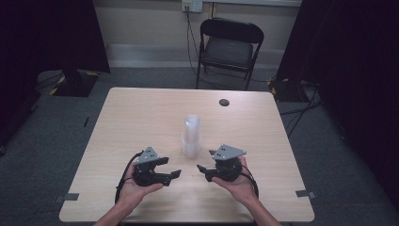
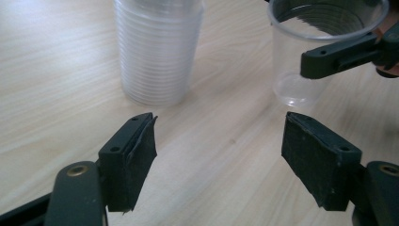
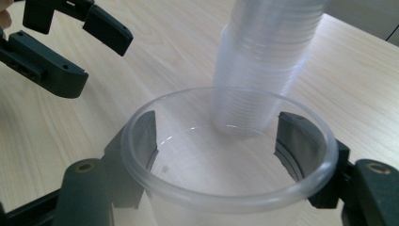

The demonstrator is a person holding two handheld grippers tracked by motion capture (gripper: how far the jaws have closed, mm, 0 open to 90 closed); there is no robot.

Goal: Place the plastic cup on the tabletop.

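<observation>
Already the right gripper (image 3: 226,155) has a single clear cup (image 3: 230,188) between its jaws, one pad on each side of the wall just below the rim, mouth up; whether its base rests on the table (image 1: 141,117) or hangs just above it I cannot tell. The landmark is the stack of cups (image 1: 191,136), standing upright near the middle of the table, its long axis vertical. From that stack the held cup (image 2: 320,52) sits toward the person and a little to their right, close beside it but apart. The left gripper (image 2: 219,150) is on the stack's other near side, jaws spread wide and empty, pointing between stack and held cup. Both grippers lie near the stack, so the left one looks free to steady it
</observation>
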